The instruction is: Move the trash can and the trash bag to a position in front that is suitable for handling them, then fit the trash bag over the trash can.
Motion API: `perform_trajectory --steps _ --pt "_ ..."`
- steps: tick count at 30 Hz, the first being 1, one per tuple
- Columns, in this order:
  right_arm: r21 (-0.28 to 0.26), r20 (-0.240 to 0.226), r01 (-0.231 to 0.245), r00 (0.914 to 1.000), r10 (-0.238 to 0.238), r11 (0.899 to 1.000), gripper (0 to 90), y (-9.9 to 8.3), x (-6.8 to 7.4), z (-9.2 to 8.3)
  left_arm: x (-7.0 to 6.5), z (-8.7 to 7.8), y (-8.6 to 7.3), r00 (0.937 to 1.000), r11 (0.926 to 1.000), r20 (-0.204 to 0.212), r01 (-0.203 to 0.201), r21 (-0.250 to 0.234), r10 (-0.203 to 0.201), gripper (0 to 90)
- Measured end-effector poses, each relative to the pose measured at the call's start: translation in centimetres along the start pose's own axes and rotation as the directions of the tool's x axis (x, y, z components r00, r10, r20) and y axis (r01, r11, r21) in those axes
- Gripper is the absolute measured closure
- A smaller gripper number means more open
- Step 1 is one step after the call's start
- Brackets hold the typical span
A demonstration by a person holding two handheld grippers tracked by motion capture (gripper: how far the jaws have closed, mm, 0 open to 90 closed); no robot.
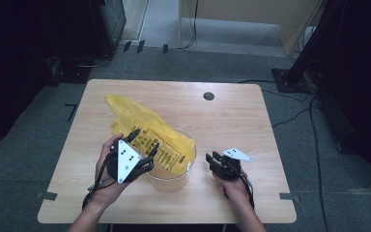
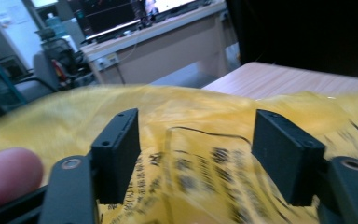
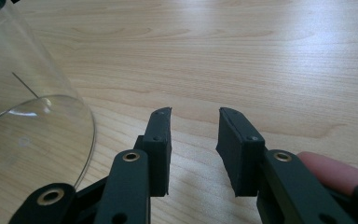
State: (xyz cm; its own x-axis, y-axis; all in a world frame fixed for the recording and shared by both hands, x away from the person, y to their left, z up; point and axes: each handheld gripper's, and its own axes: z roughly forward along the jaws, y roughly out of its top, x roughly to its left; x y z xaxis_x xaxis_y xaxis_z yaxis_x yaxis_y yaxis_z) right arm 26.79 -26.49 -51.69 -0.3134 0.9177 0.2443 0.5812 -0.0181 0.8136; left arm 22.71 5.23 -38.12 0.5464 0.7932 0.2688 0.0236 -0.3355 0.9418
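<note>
A clear plastic container point(image 1: 171, 171) stands upright on the wooden table point(image 1: 232, 116), near the front edge and slightly left of centre. A yellow plastic bag point(image 1: 145, 130) with black printed text is draped over the container's rim; part of it hangs inside the container, and the remainder trails across the table toward the far left.

The left gripper point(image 1: 142, 145) sits at the left side of the container, over the bag, held in the person's left hand point(image 1: 107, 166). In the left gripper view, its jaws stand wide apart with the printed yellow film point(image 2: 205, 154) lying beyond and between them; nothing is clamped. A thin curved line, the container rim point(image 2: 209, 133), shows through the film. A fingertip point(image 2: 9, 172) appears at the lower left.

The right gripper point(image 1: 213, 158) rests just to the right of the container, apart from it, held in the right hand point(image 1: 232, 186). In the right gripper view, the right gripper point(image 3: 193, 135) has its jaws partly open over bare wood, holding nothing. The container's transparent wall point(image 3: 32, 130) occupies the left of that view.

A round dark hole point(image 1: 208, 95) is set in the table near its far edge.
</note>
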Motion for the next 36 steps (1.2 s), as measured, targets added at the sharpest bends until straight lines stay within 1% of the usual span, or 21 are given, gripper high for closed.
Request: perform_trajectory --steps 4,6,8,9,10,11,12,13,14,16,17,18,20,21,23,25,27,29,32,34,36 --pt "-0.005 -0.002 0.0 1.0 0.0 1.0 65.6 0.0 -0.1 0.0 0.3 -0.9 -0.5 0.9976 0.9984 0.055 0.044 -0.035 -0.042 28.4" --pt "-0.003 -0.001 -0.003 1.0 0.003 1.0 65.6 0.0 -0.1 0.0 0.5 -1.1 -0.7 0.9964 0.998 0.074 0.044 -0.044 -0.041 28.4" --pt "0.0 -0.002 -0.008 1.0 0.008 1.0 65.6 0.0 -0.1 0.0 0.6 -0.8 -0.9 0.9935 0.9977 0.095 0.064 -0.02 -0.062 32.5" --pt "-0.001 -0.001 -0.007 1.0 0.007 1.0 65.6 0.1 -0.1 0.1 0.7 -0.3 -1.0 0.9911 0.9969 0.107 0.078 0.012 -0.079 34.1" --pt "-0.002 0.001 -0.009 1.0 0.009 1.0 65.6 0.1 -0.1 0.0 0.8 0.2 -1.2 0.9878 0.9938 0.113 0.102 0.044 -0.106 37.1" --pt "-0.003 0.001 -0.01 1.0 0.01 1.0 65.5 0.0 -0.2 0.0 1.0 0.8 -1.4 0.9829 0.9877 0.115 0.135 0.079 -0.143 40.8" --pt "-0.004 0.0 -0.011 0.9999 0.011 1.0 65.5 0.0 -0.2 0.0 1.2 1.3 -1.6 0.975 0.9795 0.123 0.173 0.103 -0.185 45.6" --pt "-0.007 0.001 -0.012 0.9999 0.012 1.0 65.5 0.0 -0.2 -0.1 1.4 1.6 -1.8 0.9667 0.9731 0.14 0.199 0.117 -0.214 48.5" --pt "-0.008 0.002 -0.015 0.9999 0.015 1.0 65.5 0.0 -0.2 -0.1 1.4 1.8 -2.0 0.9629 0.9695 0.147 0.208 0.131 -0.226 50.7" --pt "-0.013 0.001 -0.018 0.9998 0.018 1.0 65.4 -0.1 -0.2 -0.2 1.1 2.0 -2.1 0.9652 0.9691 0.147 0.193 0.153 -0.216 52.3" --pt "-0.018 -0.002 -0.016 0.9999 0.016 1.0 65.3 0.0 -0.2 -0.3 0.9 2.0 -2.1 0.9673 0.971 0.149 0.183 0.154 -0.205 52.2" --pt "-0.034 -0.007 -0.012 0.9999 0.012 0.999 65.2 0.0 -0.3 -0.4 0.8 1.9 -2.0 0.9682 0.9718 0.148 0.179 0.153 -0.202 52.0" --pt "-0.068 -0.029 -0.026 0.9993 0.024 0.997 65.0 0.5 -0.2 -0.8 0.6 2.0 -2.0 0.9696 0.9728 0.146 0.174 0.153 -0.196 51.9" --pt "-0.079 -0.039 -0.041 0.9985 0.038 0.996 64.8 1.0 -0.1 -1.1 0.6 2.0 -2.1 0.9714 0.974 0.144 0.166 0.154 -0.189 51.9" --pt "-0.124 -0.061 -0.037 0.9977 0.029 0.992 64.0 2.3 0.2 -2.1 0.4 2.0 -2.1 0.9743 0.9758 0.138 0.156 0.153 -0.178 51.8" --pt "-0.181 -0.088 -0.014 0.9961 -0.002 0.983 61.1 4.0 0.9 -3.5 0.4 2.0 -2.1 0.9746 0.9759 0.134 0.159 0.15 -0.179 51.4" --pt "-0.227 -0.12 0.011 0.9919 -0.04 0.974 56.3 5.8 1.9 -4.9 0.5 2.0 -2.2 0.9749 0.9759 0.132 0.159 0.149 -0.179 51.2" --pt "-0.258 -0.161 0.024 0.9846 -0.068 0.966 50.2 7.4 2.9 -6.2 0.5 2.0 -2.3 0.9749 0.9759 0.133 0.158 0.15 -0.179 51.3" --pt "-0.29 -0.224 0.018 0.9708 -0.086 0.957 41.5 9.4 4.2 -7.5 0.5 2.0 -2.4 0.9738 0.975 0.137 0.16 0.154 -0.182 51.4" --pt "-0.294 -0.27 0.012 0.958 -0.095 0.956 35.1 10.3 5.2 -7.9 0.5 1.9 -2.4 0.9744 0.9756 0.138 0.157 0.154 -0.178 51.4" --pt "-0.3 -0.308 0.021 0.9442 -0.118 0.954 29.8 11.0 6.2 -8.2 0.5 2.0 -2.4 0.9748 0.9758 0.136 0.156 0.153 -0.177 51.4"
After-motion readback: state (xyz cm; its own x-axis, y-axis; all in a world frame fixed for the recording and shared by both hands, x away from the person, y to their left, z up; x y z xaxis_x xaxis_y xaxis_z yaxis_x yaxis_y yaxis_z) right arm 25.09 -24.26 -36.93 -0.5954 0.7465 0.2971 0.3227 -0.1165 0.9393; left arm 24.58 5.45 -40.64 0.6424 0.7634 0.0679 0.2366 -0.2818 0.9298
